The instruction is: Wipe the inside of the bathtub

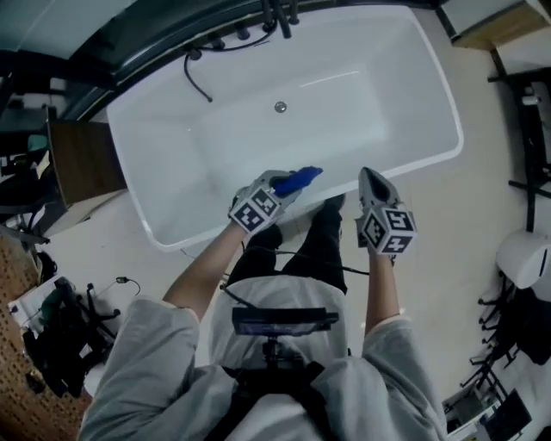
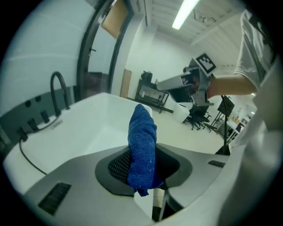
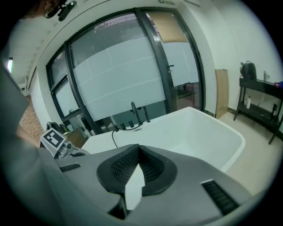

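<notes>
The bathtub (image 1: pixel 215 129) basin lies wide open from near rim to far; only the faucet (image 1: pixel 280 17) and its black hose (image 1: pixel 193 79) crowd the far left rim.

The cloth (image 2: pixel 141 145) is blue, the bathtub (image 1: pixel 258 112) white, its faucet (image 1: pixel 281 19) black.

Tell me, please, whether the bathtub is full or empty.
Empty: the bathtub holds no visible water or objects; its white floor and drain show bare.
</notes>
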`<state>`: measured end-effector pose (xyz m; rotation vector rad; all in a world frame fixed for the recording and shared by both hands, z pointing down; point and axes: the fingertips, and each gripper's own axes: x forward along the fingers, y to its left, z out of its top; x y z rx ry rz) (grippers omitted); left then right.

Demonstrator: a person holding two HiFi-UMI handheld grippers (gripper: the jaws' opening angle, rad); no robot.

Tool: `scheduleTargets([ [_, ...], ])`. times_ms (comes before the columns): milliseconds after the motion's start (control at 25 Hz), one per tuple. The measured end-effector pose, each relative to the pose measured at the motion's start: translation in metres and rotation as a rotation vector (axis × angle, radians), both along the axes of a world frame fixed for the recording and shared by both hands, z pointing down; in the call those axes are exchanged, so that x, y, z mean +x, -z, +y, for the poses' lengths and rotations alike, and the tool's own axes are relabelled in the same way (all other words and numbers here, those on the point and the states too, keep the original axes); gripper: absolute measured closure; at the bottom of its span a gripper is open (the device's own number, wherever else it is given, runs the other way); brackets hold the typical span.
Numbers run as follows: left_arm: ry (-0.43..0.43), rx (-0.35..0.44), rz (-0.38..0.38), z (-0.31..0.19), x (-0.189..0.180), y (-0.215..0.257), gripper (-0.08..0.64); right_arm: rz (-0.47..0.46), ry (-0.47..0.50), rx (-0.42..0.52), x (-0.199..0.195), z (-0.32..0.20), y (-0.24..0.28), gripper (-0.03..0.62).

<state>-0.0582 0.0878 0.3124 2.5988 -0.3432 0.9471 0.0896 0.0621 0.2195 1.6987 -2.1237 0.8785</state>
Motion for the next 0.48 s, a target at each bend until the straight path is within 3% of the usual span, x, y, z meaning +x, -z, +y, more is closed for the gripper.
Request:
scheduleTargets([
  [200, 0.111, 0.18, 0.038, -0.006, -0.036, 0.076, 0.433, 0.01, -0.028, 0.019, -0.007, 0.043, 0.03, 0.586],
  [480, 0.373, 0.29, 0.074, 0.0, -0.071, 0.146, 0.433, 0.002, -0.029, 0.035, 0.025, 0.078, 0.052, 0.586],
])
